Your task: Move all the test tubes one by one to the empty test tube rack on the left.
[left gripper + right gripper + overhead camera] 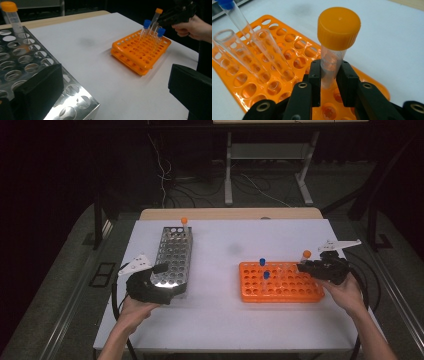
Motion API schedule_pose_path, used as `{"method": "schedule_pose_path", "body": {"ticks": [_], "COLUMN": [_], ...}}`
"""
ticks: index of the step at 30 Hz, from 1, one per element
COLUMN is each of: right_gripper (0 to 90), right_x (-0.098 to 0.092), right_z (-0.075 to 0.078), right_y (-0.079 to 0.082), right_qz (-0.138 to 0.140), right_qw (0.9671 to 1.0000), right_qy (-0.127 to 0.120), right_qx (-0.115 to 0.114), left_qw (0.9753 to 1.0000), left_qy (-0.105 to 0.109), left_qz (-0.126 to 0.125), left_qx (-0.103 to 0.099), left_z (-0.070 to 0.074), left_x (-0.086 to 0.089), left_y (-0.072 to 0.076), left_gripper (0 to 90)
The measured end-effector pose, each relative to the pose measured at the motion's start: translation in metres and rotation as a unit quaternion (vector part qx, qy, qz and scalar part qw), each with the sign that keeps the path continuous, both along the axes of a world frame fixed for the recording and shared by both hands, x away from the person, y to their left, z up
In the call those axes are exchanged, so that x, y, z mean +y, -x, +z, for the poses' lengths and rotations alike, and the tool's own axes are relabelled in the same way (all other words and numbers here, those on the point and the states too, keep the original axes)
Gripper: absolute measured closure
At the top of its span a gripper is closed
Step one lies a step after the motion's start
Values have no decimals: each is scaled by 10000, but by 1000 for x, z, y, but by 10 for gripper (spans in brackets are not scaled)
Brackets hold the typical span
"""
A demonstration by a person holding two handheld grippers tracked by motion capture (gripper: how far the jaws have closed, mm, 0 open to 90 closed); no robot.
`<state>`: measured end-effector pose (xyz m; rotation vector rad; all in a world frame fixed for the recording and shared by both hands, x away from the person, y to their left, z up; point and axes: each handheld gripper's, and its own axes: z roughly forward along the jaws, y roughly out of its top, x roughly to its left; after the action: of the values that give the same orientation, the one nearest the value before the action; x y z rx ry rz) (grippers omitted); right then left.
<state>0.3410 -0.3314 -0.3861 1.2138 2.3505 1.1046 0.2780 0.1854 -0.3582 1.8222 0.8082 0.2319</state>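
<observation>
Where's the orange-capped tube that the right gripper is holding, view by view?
High view: orange-capped tube at right, at the far right end of the orange rack, in the right gripper.
Left gripper view: top right, leaning over the rack's far end.
Right gripper view: centre, clamped between the two black jaws.
Shared landmark: the orange rack.

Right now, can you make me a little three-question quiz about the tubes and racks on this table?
1. True or false: the right gripper is shut on the orange-capped tube.
2. What colour is the rack under that tube?
3. The left gripper sits by which rack: A the metal rack, B the orange one?

Key: 1 true. 2 orange. 3 A.
</observation>
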Motion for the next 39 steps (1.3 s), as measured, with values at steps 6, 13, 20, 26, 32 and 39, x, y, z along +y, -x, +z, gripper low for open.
{"method": "schedule_pose_path", "body": {"ticks": [6,13,20,26,32,39], "right_gripper": [740,741,740,741,740,741], "right_x": [2,9,31,60,92,120], "right_z": [29,72,113,137,146,144], "right_y": [4,6,12,17,18,14], "right_qz": [69,299,713,1234,1700,2023], "right_qw": [9996,9985,9954,9903,9835,9782], "right_qy": [82,6,-64,-109,-154,-87], "right_qx": [-263,-466,-631,-623,-592,-473], "left_qw": [9999,9997,9993,9985,9975,9956], "left_qy": [-30,-99,-122,-180,-187,-267], "left_qz": [-98,-209,-341,-505,-686,-901], "left_qx": [27,27,72,76,55,-52], "left_z": [-5,-5,-3,5,18,44], "left_x": [-6,-11,-19,-28,-38,-52], "left_y": [2,3,0,-5,-16,-32], "left_gripper": [0,0,0,0,0,6]}}
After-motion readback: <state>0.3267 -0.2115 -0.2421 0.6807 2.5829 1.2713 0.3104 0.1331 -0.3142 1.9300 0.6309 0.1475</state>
